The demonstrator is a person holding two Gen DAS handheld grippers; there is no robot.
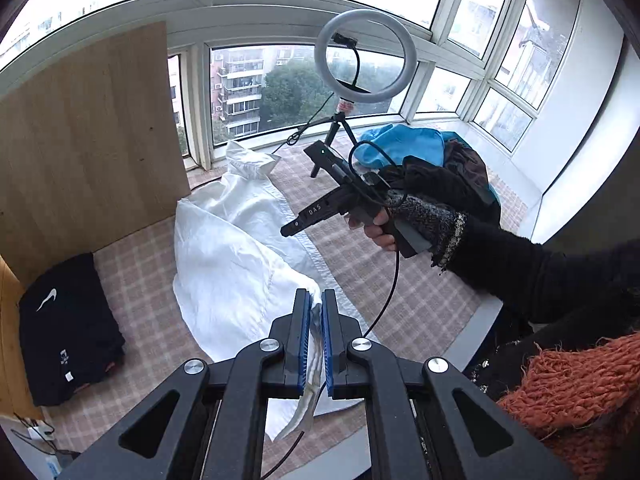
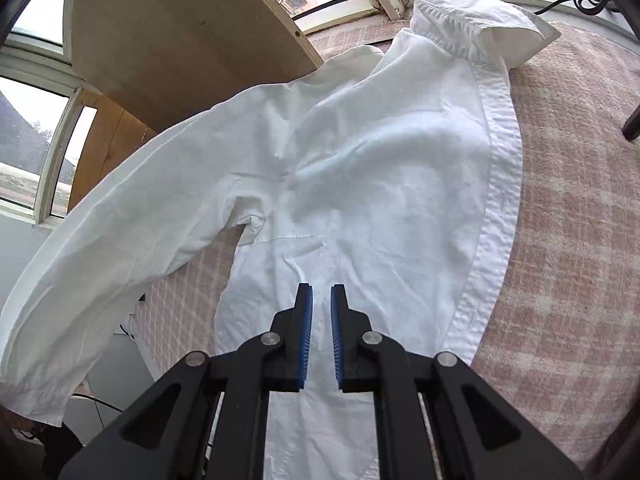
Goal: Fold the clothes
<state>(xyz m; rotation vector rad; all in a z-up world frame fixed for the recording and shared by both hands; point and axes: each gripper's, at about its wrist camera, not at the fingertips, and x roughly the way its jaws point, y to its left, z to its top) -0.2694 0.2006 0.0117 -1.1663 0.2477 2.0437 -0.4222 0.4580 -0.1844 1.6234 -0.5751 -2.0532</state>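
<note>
A white collared shirt (image 1: 232, 248) lies on the pink checked table cloth (image 1: 400, 280), collar toward the window. My left gripper (image 1: 316, 300) is shut on a bunched edge of the shirt near the table's front and lifts it a little. In the right wrist view the shirt (image 2: 380, 168) spreads out with one sleeve (image 2: 100, 248) hanging to the left. My right gripper (image 2: 321, 292) hovers above the shirt's lower body with its jaws a small gap apart and nothing between them. It also shows in the left wrist view (image 1: 292, 229), held in a gloved hand.
A folded black garment with a white logo (image 1: 68, 328) lies at the left. A pile of blue and dark clothes (image 1: 424, 152) sits at the back right. A ring light on a tripod (image 1: 362, 56) stands by the window. A wooden board (image 1: 88, 128) leans at the left.
</note>
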